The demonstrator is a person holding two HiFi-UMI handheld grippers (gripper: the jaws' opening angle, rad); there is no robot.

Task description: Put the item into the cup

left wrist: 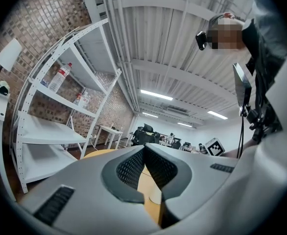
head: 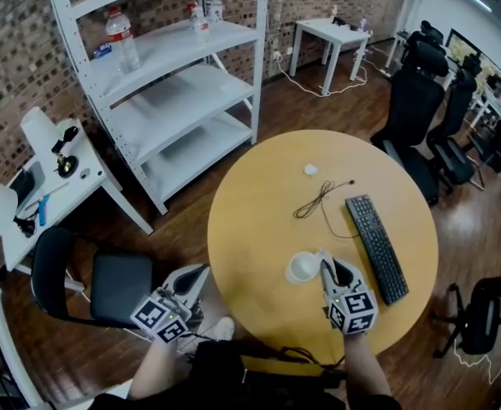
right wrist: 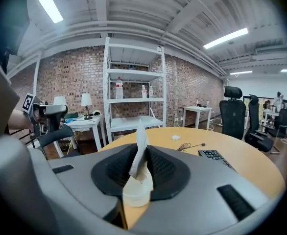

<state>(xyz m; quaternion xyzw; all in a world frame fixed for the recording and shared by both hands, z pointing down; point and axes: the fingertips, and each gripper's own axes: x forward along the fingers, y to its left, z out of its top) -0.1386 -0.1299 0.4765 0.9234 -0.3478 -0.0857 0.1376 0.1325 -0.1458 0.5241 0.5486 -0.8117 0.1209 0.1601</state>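
Yellow round table (head: 259, 220) in a room with brick walls.

The small white item (head: 310, 170) lies on the table at 12 o'clock from the cup (head: 303, 267), well apart from it. The white cup is near the table's 6 o'clock edge. The right gripper (head: 329, 270) has its jaws squeezed tight on the cup's thin wall. A black cable (head: 317, 200) lies between item and cup. A black keyboard (head: 377, 248) is at 3 o'clock from the cup. The left gripper (head: 197, 274) hangs off the table at 8 o'clock, with its jaws pressed together and nothing in them.
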